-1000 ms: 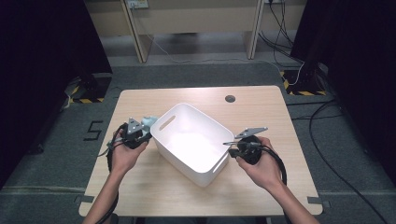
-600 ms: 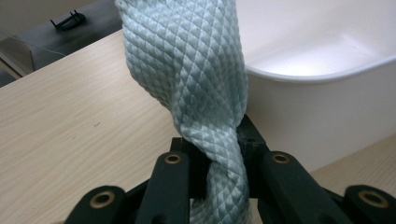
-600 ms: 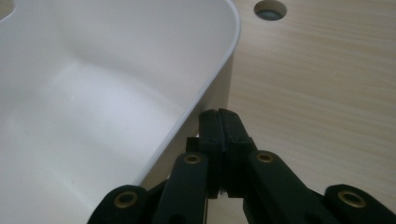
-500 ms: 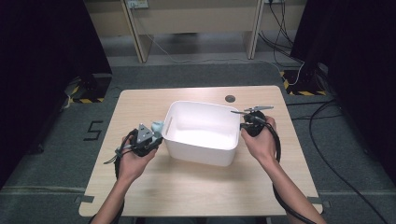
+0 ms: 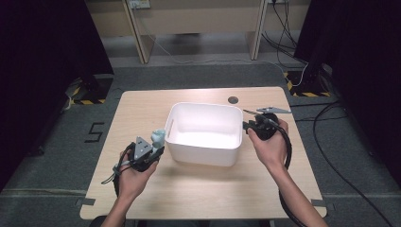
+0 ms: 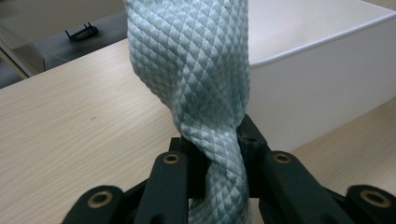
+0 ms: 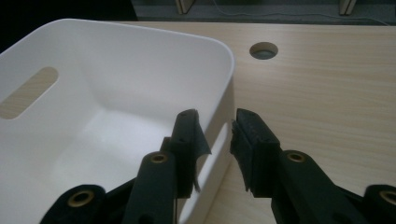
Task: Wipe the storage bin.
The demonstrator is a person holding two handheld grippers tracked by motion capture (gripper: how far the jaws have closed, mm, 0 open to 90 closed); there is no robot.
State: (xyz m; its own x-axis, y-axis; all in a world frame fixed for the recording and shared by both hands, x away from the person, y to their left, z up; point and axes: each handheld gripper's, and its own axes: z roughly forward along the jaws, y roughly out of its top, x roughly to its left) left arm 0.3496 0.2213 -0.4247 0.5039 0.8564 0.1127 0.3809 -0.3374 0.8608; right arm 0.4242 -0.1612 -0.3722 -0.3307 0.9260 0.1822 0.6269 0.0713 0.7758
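Left gripper (image 6: 212, 154) clamped on a pale blue woven cloth (image 6: 196, 70), twisted into a rope between the pads and fanning out wide above them; seen from the high view as a small bunch (image 5: 158, 137) standing up past the jaw tips, just beside the near left corner of the white bin (image 5: 203, 135). Soft and limp by the look of it, light, quilted weave giving the pads good bite; no risk of breaking, little of slipping; likely to flop over once freed, so best carried by this pinched neck and let go right over the opening.

Right gripper (image 7: 217, 140) straddling the bin's right wall, one jaw inside the rim, the other outside; jaws just been opening, apart now, pads no longer pressing the wall (image 7: 224, 100) though it stands between them. Seen from above at the bin's right end (image 5: 247, 125), beside the hand (image 5: 267, 142).

Bin stiff, thin-walled plastic, smooth and glossy, probably light with nothing inside; slippery under rubber pads if taken on a flat face; best hold at the rolled rim or through the slot handle (image 7: 28, 91) in the far wall from the right jaws; apt to skate on the wooden table (image 5: 142, 109) if nudged, so worth steadying before the cloth goes in.
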